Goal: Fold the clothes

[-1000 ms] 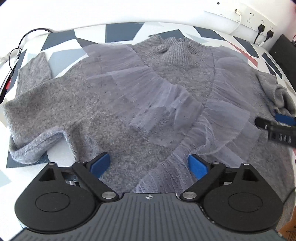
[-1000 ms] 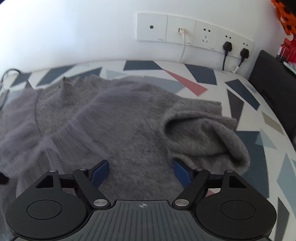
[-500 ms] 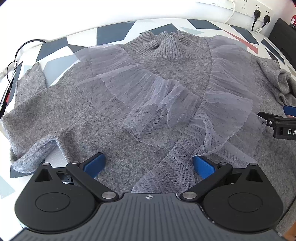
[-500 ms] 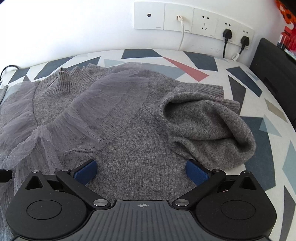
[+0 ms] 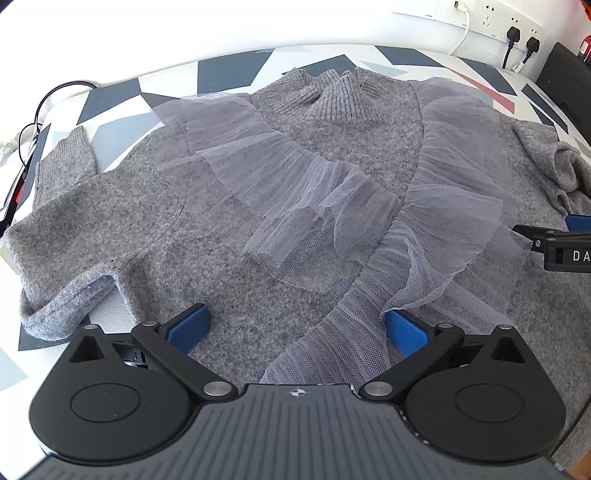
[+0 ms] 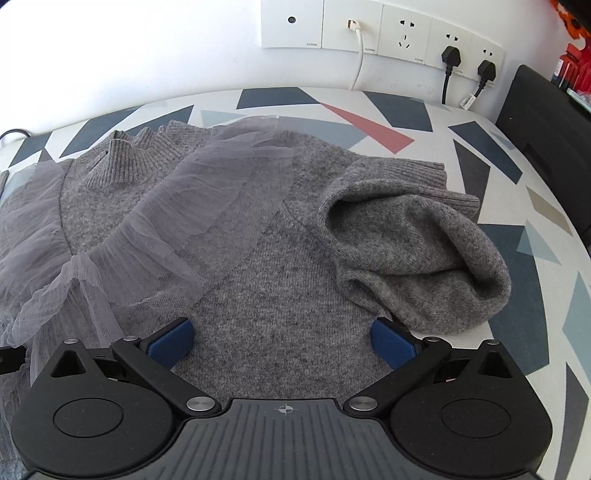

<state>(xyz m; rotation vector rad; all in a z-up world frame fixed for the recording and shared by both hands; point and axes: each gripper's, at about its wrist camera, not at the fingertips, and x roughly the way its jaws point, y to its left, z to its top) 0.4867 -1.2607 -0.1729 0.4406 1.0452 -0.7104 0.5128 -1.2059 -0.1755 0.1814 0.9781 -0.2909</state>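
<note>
Table: a surface patterned with navy, grey and red triangles on white is seen under everything, and it is met at the back by a white wall.
Sweater: a grey knit sweater is spread front up across the table, with the ribbed collar turned toward the wall and the hem nearest the cameras.
Frills: two bands of sheer grey netting are draped down the chest, from either side of the collar toward the hem.
Right sleeve: it is bunched and folded back over the sweater's side, with the ribbed cuff laid toward the wall.
Left sleeve: it is stretched out to the side, with its cuff pointed toward the wall.
Left gripper: the jaws are spread wide over the hem; nothing is pinched between the blue pads.
Right gripper: it is likewise released, and plain knit is seen between its pads, just beside the bunched sleeve.
Sockets: a row of white plates is fixed on the wall, with two black plugs and one white cable fitted.
</note>
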